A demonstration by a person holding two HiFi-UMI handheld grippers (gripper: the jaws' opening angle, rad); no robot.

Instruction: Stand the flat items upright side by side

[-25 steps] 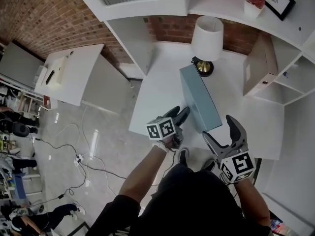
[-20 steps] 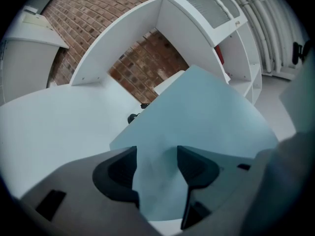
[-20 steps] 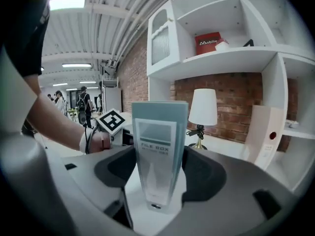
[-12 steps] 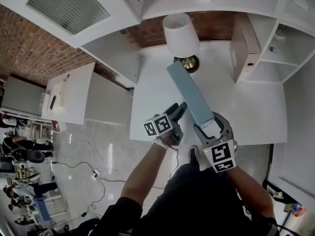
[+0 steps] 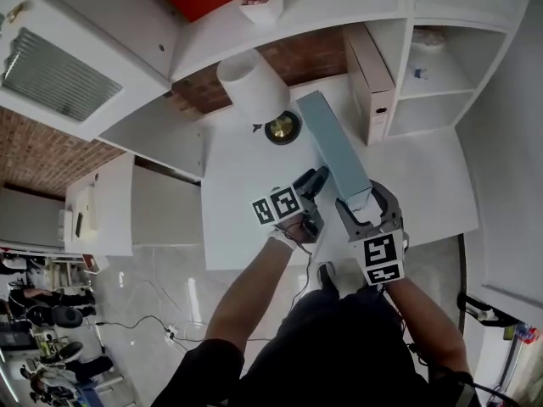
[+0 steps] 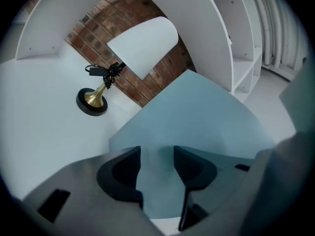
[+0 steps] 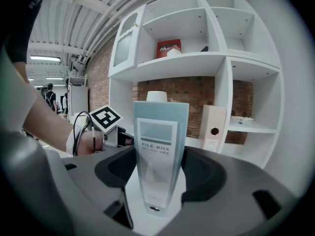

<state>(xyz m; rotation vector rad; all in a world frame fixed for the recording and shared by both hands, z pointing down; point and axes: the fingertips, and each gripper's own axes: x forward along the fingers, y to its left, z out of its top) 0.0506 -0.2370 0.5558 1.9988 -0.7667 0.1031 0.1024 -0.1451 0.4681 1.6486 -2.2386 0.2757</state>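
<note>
White desk (image 5: 424, 185) set into white shelving against a brick wall, carrying a lamp (image 5: 254, 87) with a brass base and a pale box file (image 5: 373, 70) upright against the shelving at the right. On it the blue file box (image 5: 335, 147) stands on its long edge just beside the lamp, its labelled narrow end clamped by the right gripper (image 5: 365, 203), whose jaws have just been closing. Facing the box's broad side, the left gripper (image 6: 157, 157) has its jaws partly apart after closing somewhat, with nothing gripped between the pads.
</note>
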